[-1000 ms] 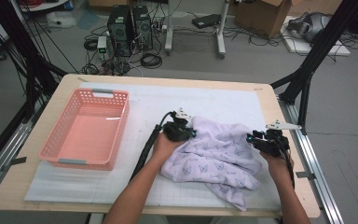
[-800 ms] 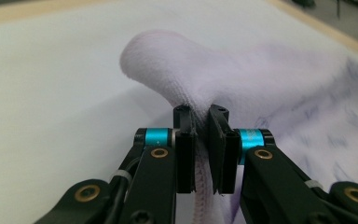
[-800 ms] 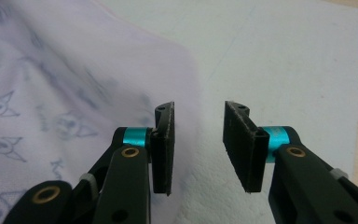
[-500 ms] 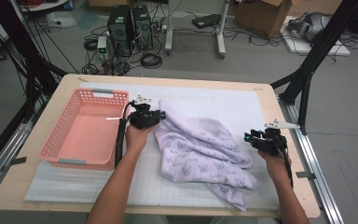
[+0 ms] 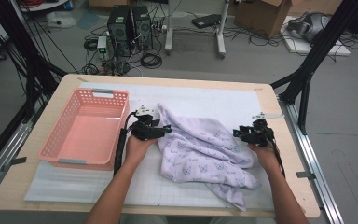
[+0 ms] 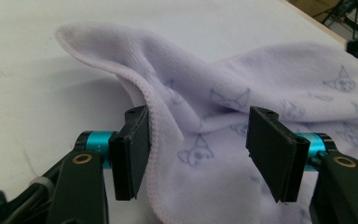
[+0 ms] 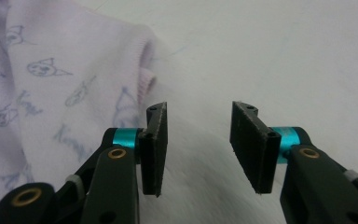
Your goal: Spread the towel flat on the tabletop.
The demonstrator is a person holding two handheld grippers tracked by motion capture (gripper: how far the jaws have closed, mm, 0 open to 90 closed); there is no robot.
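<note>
A lavender towel [image 5: 205,149] printed with small cat faces lies crumpled on the white mat [image 5: 205,100]. My left gripper [image 5: 167,129] sits at its left edge. In the left gripper view the jaws [image 6: 198,149] have just been opening, and the towel's hemmed fold [image 6: 261,74] lies loose between them with the pads apart. My right gripper [image 5: 237,133] is at the towel's right edge. Its jaws [image 7: 198,144] have also been opening, with bare mat between them and the towel [image 7: 51,79] just to their left.
An empty pink basket [image 5: 58,140] stands at the left of the table, close to my left hand. The mat covers most of the wooden tabletop [image 5: 289,163]. Black frame posts [image 5: 307,74] rise off the table's right side.
My left gripper pulled the towel's edge leftward toward the basket, then spread its jaws and released the fold. My right gripper slid left up to the towel's right edge.
</note>
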